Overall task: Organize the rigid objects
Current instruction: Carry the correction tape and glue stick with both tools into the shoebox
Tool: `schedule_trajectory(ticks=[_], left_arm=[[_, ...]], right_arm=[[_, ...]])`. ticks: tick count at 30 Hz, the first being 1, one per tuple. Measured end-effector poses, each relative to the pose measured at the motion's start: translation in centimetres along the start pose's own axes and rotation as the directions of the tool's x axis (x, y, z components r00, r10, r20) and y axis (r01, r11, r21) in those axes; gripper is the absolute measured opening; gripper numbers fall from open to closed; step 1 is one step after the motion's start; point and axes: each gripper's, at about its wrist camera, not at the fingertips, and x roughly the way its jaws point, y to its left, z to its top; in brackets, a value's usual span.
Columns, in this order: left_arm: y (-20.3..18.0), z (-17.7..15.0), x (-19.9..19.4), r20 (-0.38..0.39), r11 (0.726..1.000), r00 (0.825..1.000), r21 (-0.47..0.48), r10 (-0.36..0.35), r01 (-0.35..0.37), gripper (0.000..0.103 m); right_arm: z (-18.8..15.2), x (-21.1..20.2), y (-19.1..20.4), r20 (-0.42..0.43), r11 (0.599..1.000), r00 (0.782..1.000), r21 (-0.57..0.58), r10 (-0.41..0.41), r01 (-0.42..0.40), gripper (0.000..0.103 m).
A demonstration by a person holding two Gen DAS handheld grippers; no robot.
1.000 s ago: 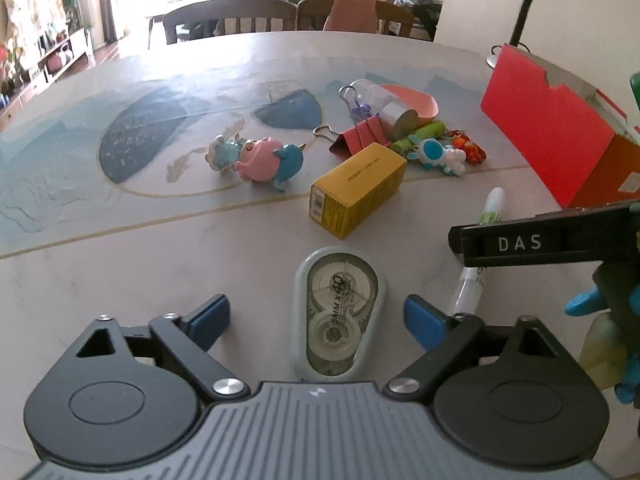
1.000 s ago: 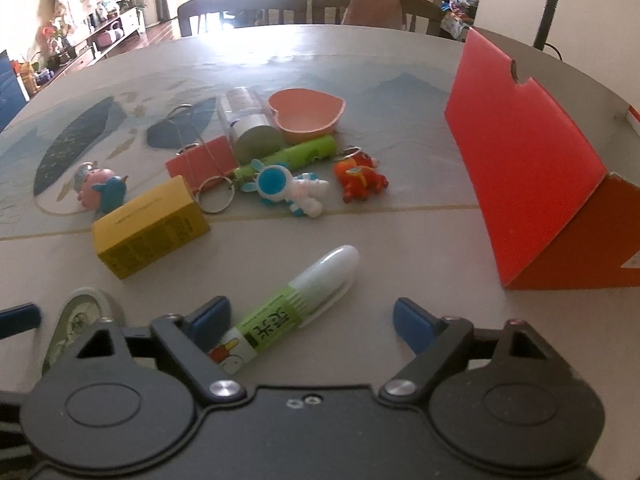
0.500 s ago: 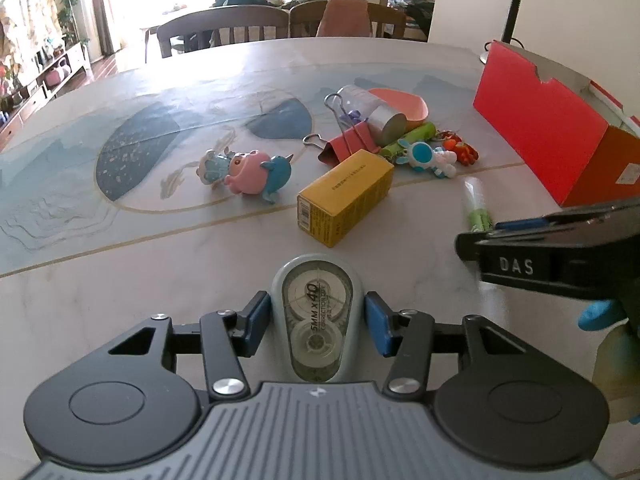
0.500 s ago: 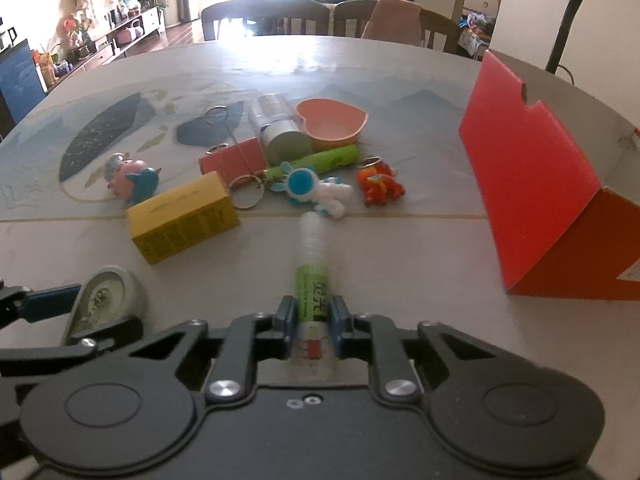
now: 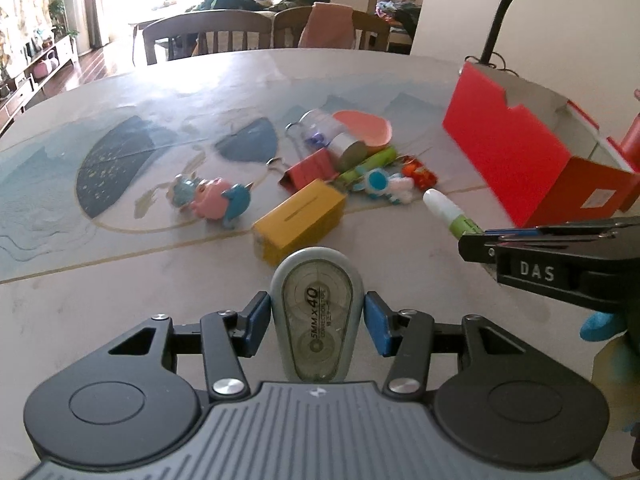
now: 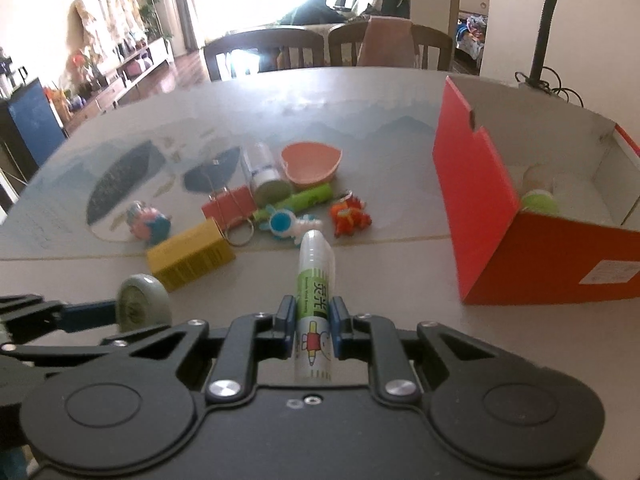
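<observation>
correction tape: grey teardrop case, clear window, held off the table between the blue pads of the left gripper, whose jaws have just been closing onto its two sides; rounded end points away.

glue stick: white tube with green label, clamped at its lower half by the right gripper, fingers closed tight on it; cap end points far, raised above the table.

yellow box: lying flat on the table just beyond the tape.

red box: open cardboard box at right, standing on the table; a green ball and pale items inside, indistinct.

loose pile, mid-table, between yellow box and red box: red binder clip, silver-capped clear bottle, pink heart-shaped dish, green tube, blue-and-white astronaut toy, orange toy.

pink and blue toy: left of the yellow box, apart from the pile.

table: pale top with blue painted pattern.

chairs: at the far edge.

lamp stem: far right.
</observation>
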Motion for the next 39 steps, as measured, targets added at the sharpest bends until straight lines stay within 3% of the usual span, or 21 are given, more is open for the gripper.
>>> schedule_trajectory(ticks=[8,20,32,39], left_arm=[[-2.6,2.3,-1.8,0.014,0.999,0.999,0.007,-0.034,0.034,0.05],[-9.0,9.1,-4.3,0.103,0.99,0.987,0.071,-0.125,0.118,0.05],[-17.0,15.9,-2.6,0.094,0.971,0.974,0.144,-0.207,0.193,0.05],[-21.8,18.7,0.5,0.056,0.963,0.977,0.188,-0.205,0.192,0.05]], right_arm=[[2.3,-3.8,-2.8,0.067,0.999,0.997,0.011,0.045,-0.046,0.016],[6.0,-6.5,-9.4,0.159,0.999,0.987,0.046,0.021,-0.029,0.016],[7.8,-6.3,-18.2,0.195,0.994,0.979,0.099,-0.058,0.04,0.016],[7.8,-5.1,-22.8,0.176,0.989,0.98,0.128,-0.096,0.074,0.016]])
